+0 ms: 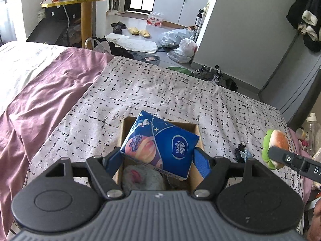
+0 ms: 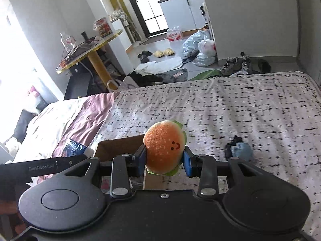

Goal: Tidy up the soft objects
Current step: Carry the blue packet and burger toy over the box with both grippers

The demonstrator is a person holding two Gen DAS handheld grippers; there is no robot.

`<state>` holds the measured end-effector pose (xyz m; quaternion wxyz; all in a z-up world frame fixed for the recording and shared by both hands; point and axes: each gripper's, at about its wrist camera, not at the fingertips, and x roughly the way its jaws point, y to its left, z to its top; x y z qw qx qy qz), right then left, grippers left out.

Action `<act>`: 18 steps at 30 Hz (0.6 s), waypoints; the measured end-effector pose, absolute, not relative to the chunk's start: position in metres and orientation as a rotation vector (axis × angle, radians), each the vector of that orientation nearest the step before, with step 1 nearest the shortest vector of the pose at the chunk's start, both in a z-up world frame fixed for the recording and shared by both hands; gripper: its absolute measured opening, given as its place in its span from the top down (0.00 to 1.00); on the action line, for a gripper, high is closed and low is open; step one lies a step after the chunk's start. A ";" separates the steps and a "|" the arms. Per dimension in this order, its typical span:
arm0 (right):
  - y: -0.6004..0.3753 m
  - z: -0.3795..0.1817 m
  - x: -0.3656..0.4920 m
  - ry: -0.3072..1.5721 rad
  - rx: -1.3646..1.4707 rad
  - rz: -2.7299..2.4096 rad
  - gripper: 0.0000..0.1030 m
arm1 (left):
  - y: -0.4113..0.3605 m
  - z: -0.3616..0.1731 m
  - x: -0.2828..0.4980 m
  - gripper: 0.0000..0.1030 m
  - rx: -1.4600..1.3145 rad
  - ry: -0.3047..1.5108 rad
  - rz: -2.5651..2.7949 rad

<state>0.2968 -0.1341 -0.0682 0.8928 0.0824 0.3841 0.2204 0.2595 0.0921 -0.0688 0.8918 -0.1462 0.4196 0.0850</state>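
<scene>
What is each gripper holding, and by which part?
The left gripper holds a blue tissue pack by its two side edges, above the cardboard box. The right gripper squeezes a plush burger at its sides.

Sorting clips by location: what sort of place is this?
Most likely a small studio flat: a bed fills the foreground, slippers and bags lie on the floor, and kitchen cabinets stand beyond.

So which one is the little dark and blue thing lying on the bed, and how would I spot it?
Start at the bed's black-flecked white cover. To the right of the cardboard box lies a small dark and blue-grey bundle, alone on the cover. Unlike the burger plush and the blue tissue pack, no gripper holds it.
</scene>
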 end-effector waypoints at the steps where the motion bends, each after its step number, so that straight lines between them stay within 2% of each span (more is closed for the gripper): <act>1: -0.130 -0.069 0.298 0.798 0.170 0.459 0.64 | 0.095 -0.070 0.261 0.27 -0.308 0.874 0.174; 18: -0.054 -0.096 0.307 0.878 0.101 0.505 0.64 | 0.131 -0.113 0.294 0.25 -0.386 0.949 0.114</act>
